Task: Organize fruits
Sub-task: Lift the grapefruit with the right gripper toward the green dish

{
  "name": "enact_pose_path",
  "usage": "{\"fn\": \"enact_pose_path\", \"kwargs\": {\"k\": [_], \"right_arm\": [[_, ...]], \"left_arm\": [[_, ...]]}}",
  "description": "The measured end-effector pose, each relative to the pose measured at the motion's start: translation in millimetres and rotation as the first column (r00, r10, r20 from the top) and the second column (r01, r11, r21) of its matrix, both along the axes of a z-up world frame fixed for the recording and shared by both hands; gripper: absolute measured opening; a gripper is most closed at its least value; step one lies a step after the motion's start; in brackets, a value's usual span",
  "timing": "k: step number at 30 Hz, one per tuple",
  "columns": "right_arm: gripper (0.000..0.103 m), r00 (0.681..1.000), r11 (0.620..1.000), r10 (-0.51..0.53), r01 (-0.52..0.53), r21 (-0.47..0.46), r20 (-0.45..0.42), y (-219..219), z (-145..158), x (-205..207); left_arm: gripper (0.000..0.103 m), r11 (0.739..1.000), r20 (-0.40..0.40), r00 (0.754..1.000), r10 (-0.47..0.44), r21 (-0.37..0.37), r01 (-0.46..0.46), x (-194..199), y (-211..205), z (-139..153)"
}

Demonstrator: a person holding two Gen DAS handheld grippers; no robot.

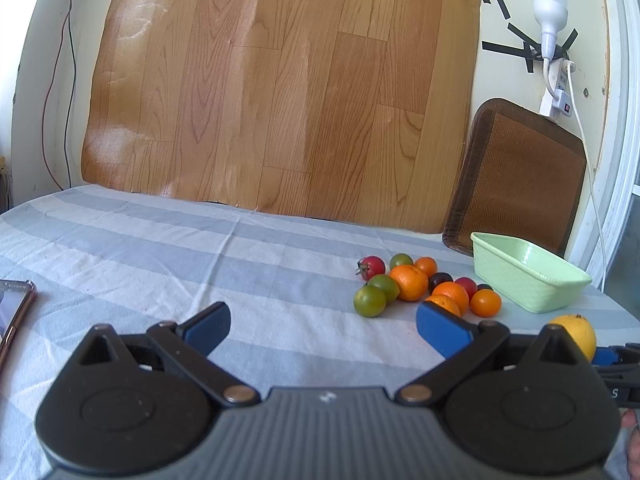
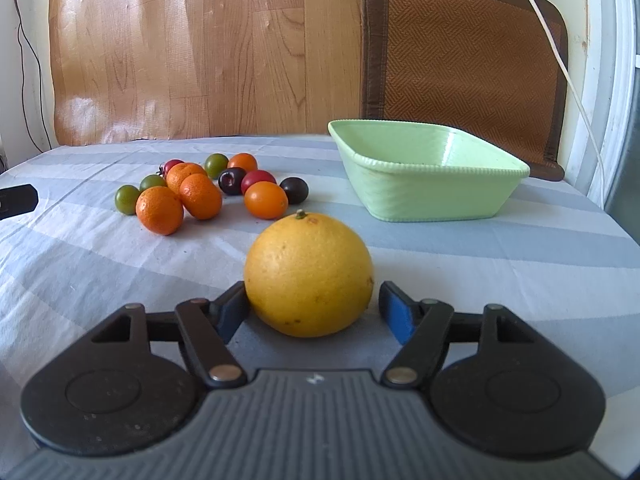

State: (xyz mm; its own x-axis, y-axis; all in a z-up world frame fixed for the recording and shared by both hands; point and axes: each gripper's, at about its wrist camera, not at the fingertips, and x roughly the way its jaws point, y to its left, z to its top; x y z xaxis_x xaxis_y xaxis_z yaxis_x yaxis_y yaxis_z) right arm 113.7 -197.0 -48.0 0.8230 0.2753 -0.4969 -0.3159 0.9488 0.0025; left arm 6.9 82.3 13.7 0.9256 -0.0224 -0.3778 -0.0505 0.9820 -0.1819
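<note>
From the left wrist view, the left gripper (image 1: 322, 326) hovers with its blue-padded jaws spread wide and nothing between them, over the grey-and-white striped cloth on the bench (image 1: 160, 248). Ahead and to its right lies the cluster of small fruits (image 1: 424, 286): orange mandarins, green, red and dark cherry tomatoes, touching or just beside one another. The pale green plastic basket (image 1: 528, 284) stands empty just right of the cluster. The large yellow citrus fruit (image 1: 576, 334) peeks out at the right edge, in front of the basket. A phone (image 1: 14, 312) lies at the far left.

From the right wrist view, the right gripper (image 2: 312, 310) straddles the yellow fruit, which sits on the cloth. The left pad seems to touch or nearly touch the rind, while the right pad stands visibly clear, so the jaws are apart and not gripping. The rind is smooth, dimpled, firm-looking, with a short stem stub on top.

The step in hand looks like the pick-up of this fruit. Next, I judge, the jaws must close on its widest girth, then carry it up and right over the basket rim.
</note>
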Motion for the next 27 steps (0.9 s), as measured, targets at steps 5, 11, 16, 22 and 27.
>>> {"fn": "enact_pose_path", "kwargs": {"k": [5,11,16,22,27], "right_arm": [[0.074,1.0,1.0,-0.001,0.001,-0.003,0.002,0.2,-0.3,-0.1],[0.074,1.0,1.0,-0.001,0.001,-0.002,0.001,0.0,-0.3,0.2],[0.075,1.0,1.0,-0.001,0.001,-0.001,0.001,-0.3,-0.5,0.6],[0.075,1.0,1.0,-0.001,0.001,-0.001,0.001,-0.5,-0.6,0.6],[0.076,1.0,1.0,0.0,0.0,-0.001,0.001,-0.6,-0.6,0.5]], "left_arm": [[0.103,1.0,0.0,1.0,0.0,0.0,0.0,0.0,-0.1,0.0],[0.103,1.0,0.0,1.0,-0.001,0.0,0.001,0.0,-0.1,0.0],[0.103,1.0,0.001,1.0,-0.002,0.002,0.002,0.0,-1.2,0.2],[0.103,1.0,0.001,1.0,-0.002,0.003,0.002,0.0,-1.8,0.5],[0.103,1.0,0.001,1.0,-0.005,0.003,0.005,0.0,-2.8,1.1]]}}
